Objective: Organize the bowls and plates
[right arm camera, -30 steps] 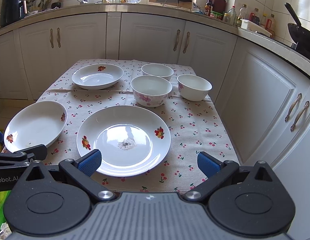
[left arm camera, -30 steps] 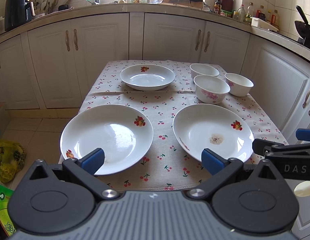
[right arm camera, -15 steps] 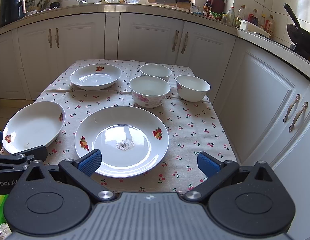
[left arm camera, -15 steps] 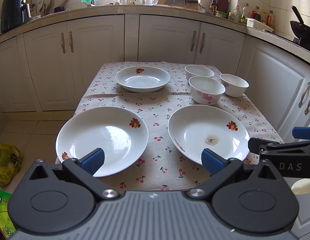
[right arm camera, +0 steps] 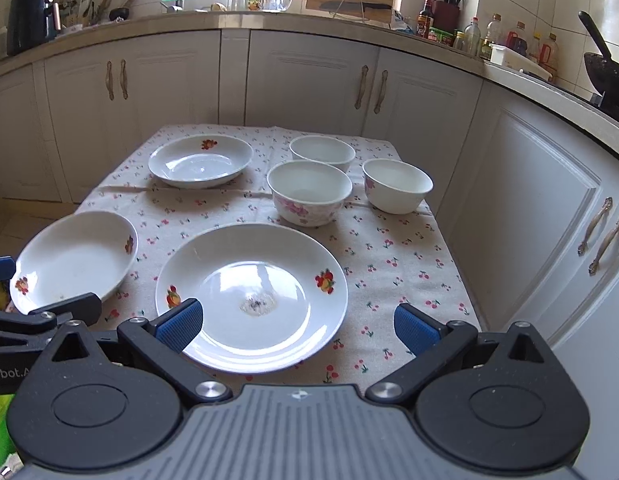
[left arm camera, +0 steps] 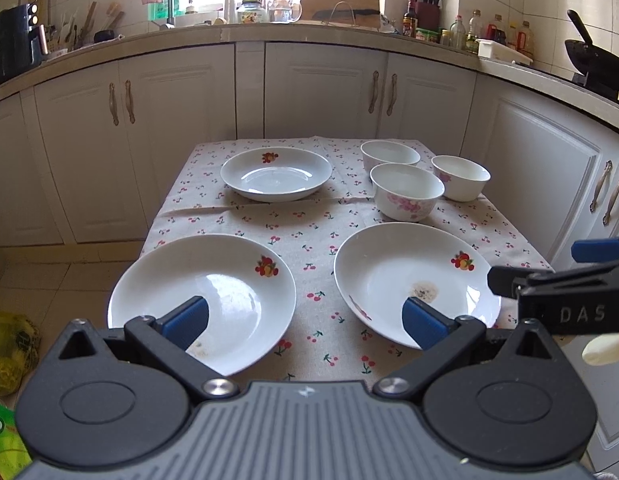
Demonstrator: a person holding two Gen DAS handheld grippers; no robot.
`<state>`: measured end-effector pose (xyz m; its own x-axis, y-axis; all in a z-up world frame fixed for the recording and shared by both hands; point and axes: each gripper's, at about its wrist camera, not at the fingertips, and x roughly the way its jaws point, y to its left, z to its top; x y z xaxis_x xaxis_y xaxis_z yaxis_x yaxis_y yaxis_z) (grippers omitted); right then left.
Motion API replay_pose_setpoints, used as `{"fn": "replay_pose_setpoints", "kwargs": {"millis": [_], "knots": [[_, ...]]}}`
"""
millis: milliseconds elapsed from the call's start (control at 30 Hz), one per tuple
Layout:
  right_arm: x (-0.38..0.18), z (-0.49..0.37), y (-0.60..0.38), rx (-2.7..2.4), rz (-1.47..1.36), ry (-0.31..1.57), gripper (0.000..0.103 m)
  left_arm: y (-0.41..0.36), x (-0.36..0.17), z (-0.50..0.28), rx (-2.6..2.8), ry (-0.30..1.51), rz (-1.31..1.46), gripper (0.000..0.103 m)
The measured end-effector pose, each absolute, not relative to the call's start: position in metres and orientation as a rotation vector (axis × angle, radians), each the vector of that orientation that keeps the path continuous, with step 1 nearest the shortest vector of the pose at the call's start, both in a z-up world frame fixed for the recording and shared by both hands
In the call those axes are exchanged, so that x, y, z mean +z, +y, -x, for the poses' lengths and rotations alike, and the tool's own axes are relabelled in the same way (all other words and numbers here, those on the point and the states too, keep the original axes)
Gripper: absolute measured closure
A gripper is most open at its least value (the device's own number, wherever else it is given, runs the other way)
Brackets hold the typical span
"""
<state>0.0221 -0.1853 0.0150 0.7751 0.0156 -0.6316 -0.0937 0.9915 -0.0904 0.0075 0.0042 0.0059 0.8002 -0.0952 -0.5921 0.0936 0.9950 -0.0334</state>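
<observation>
Three white plates with fruit prints lie on a cherry-print tablecloth: a near-left plate (left arm camera: 213, 292) (right arm camera: 75, 258), a near-right plate (left arm camera: 405, 280) (right arm camera: 253, 292) with a small stain in its middle, and a far plate (left arm camera: 275, 174) (right arm camera: 199, 162). Three white bowls (left arm camera: 407, 190) (right arm camera: 309, 192) cluster at the far right; the front one has pink flowers. My left gripper (left arm camera: 305, 320) hovers open at the table's near edge, between the two near plates. My right gripper (right arm camera: 295, 326) is open over the near-right plate's front rim. Neither holds anything.
White kitchen cabinets (left arm camera: 321, 92) ring the table closely at the back and right. The counter (right arm camera: 229, 20) carries bottles, a knife block, a cutting board and a wok. A yellow bag (left arm camera: 9, 344) lies on the floor at the left.
Both grippers have pulled back and tilted up a little, so the table sits lower and farther in view. Plates and bowls have not moved.
</observation>
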Motion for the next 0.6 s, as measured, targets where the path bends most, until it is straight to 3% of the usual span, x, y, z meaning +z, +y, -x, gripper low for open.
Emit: {"fn": "replay_pose_setpoints", "kwargs": {"millis": [433, 600], "knots": [[0.043, -0.063, -0.176, 0.234, 0.123, 0.544, 0.000, 0.041, 0.000, -0.012, -0.138, 0.476, -0.114, 0.001], [0.042, -0.087, -0.158, 0.396, 0.072, 0.555, 0.000, 0.072, -0.007, -0.018, -0.169, 0.552, -0.035, 0.001]]}}
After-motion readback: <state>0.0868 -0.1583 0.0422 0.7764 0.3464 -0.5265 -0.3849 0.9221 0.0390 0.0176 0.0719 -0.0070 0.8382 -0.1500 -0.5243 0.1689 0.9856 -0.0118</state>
